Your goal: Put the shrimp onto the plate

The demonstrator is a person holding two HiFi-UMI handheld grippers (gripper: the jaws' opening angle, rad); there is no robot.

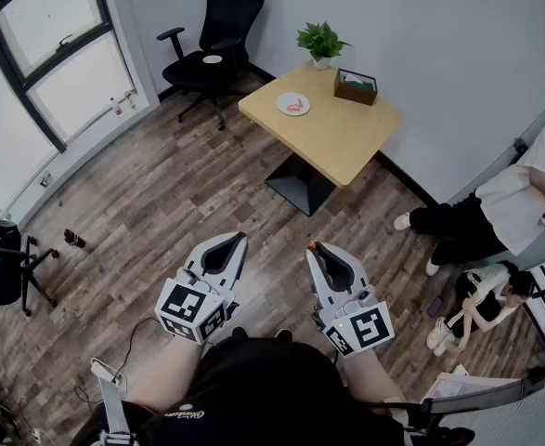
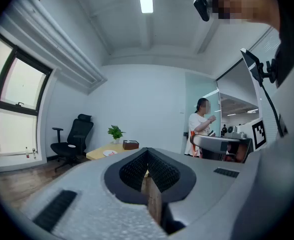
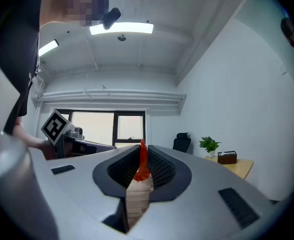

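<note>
Both grippers are held low over the wooden floor, well short of the table (image 1: 346,142). My right gripper (image 1: 314,247) is shut on a small orange-red shrimp (image 3: 141,163), whose tail pokes out past the jaw tips (image 1: 312,245). Beside it, my left gripper (image 1: 242,238) is shut with nothing in it; in its own view the left gripper (image 2: 148,152) shows its pads pressed together. A white plate (image 1: 293,104) with something orange-red on it lies on the far left part of the light wooden table; the plate (image 2: 109,153) is tiny in the left gripper view.
A potted plant (image 1: 321,42) and a brown tissue box (image 1: 356,86) stand at the table's back edge. A black office chair (image 1: 212,40) is left of the table, another chair (image 1: 7,268) at the far left. People sit by the right wall (image 1: 495,216).
</note>
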